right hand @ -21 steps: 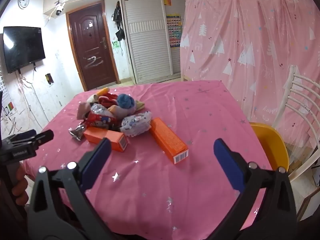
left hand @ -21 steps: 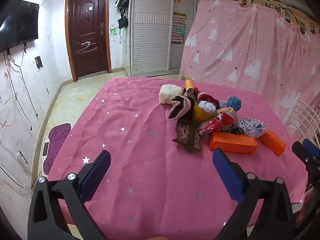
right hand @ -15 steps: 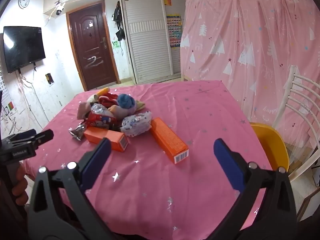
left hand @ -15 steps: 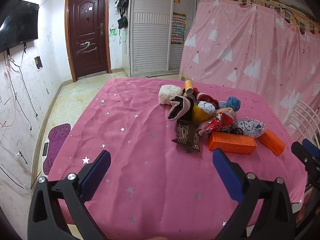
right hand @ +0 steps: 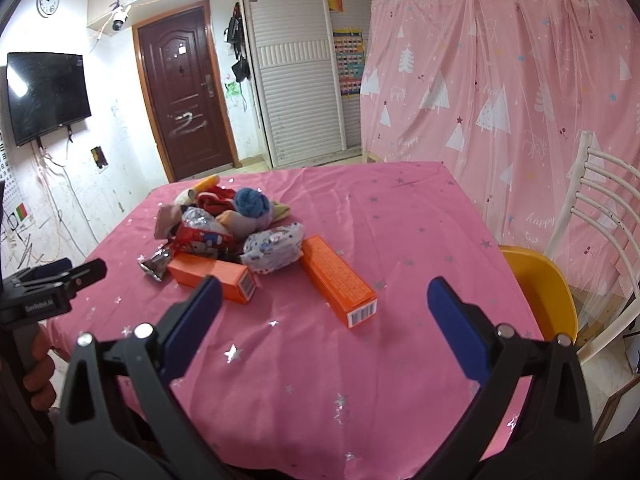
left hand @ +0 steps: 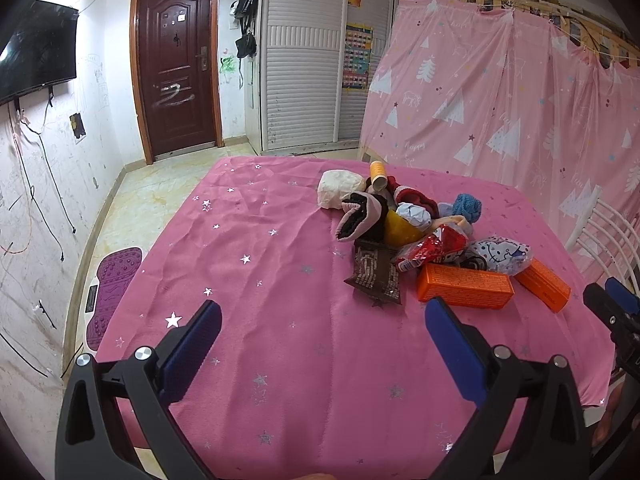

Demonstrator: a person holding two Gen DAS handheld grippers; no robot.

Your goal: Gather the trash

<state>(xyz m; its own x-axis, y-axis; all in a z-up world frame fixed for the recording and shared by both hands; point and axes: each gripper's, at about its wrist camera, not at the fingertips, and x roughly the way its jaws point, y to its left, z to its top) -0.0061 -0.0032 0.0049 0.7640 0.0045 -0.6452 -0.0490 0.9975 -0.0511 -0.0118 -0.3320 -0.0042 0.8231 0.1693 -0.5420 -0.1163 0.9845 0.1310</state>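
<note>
A heap of trash lies on the pink star-print tablecloth (left hand: 260, 280): two orange boxes (left hand: 464, 291) (right hand: 338, 280), a dark brown wrapper (left hand: 374, 272), a red snack bag (left hand: 432, 249), a white cartoon-print packet (left hand: 502, 254), a blue knit ball (right hand: 250, 201), a white crumpled wad (left hand: 338, 189) and an orange tube (left hand: 377, 174). My left gripper (left hand: 322, 322) stands open over the near cloth, short of the heap. My right gripper (right hand: 320, 298) is open too, hovering near the end of one orange box. Neither holds anything.
A yellow-seated white chair (right hand: 540, 292) stands at the table's right side. A pink curtain (right hand: 500, 80) hangs behind it. Beyond the table are a brown door (left hand: 178, 72), white shutter closets (left hand: 304, 60), a wall TV (right hand: 48, 94) and a purple mat (left hand: 114, 284) on the floor.
</note>
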